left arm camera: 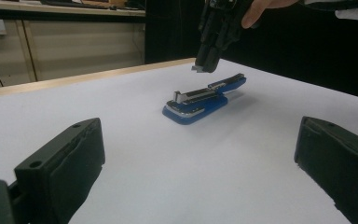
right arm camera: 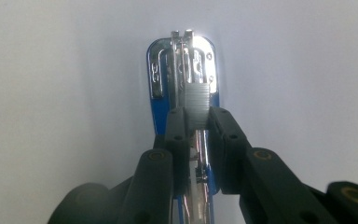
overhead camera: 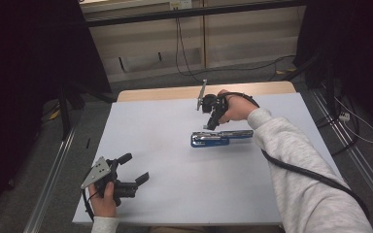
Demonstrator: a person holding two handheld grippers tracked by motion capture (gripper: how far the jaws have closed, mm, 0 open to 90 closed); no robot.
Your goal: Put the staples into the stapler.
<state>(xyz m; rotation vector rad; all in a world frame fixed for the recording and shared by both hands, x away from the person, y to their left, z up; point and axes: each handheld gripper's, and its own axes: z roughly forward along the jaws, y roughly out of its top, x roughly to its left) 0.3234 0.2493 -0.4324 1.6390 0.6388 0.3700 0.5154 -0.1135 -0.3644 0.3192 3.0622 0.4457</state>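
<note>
Right gripper: narrow, pinching a strip of staples just above the open blue stapler mid-table | step: I'd keep the strip square to the channel, lower gently | left gripper: wide, empty, near front-left edge | table: plenty of bare room around.

Dim, soft pictures (dark edges); glare on the stapler.

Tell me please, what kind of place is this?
Probably a lab or workshop set up for recording: a white-topped table, black curtains at the sides, and loose cables on the carpeted floor.
</note>
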